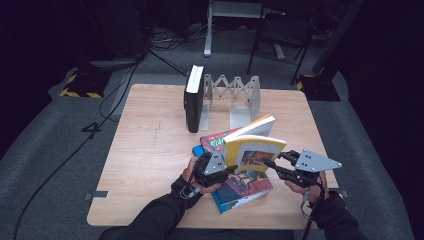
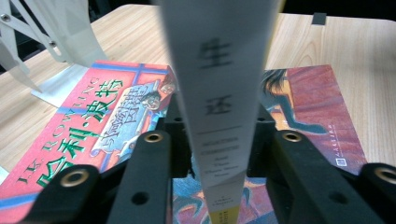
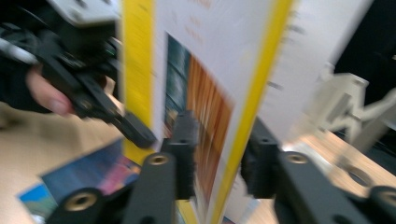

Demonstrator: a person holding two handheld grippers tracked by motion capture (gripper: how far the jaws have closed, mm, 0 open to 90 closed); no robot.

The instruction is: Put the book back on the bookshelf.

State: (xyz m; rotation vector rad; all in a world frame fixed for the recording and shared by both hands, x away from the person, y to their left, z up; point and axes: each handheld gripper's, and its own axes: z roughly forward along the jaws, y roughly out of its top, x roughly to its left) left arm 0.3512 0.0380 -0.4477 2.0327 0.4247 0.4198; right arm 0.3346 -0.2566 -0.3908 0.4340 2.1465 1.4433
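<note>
Dark floor and trailing cables surrounded the wooden desk (image 1: 150, 145), where a black book (image 1: 194, 100) stood against a folding metal bookend rack (image 1: 235, 97) at the far edge. Near the front, both grippers held a yellow-edged book (image 1: 252, 147) upright above a stack of flat books (image 1: 240, 187), probably to carry it toward the rack. The left gripper (image 1: 227, 170) had its fingers clenched on the spine side; the right gripper (image 1: 272, 165) pinched the opposite edge. Blur smeared the cover; the title stayed unreadable.
</note>
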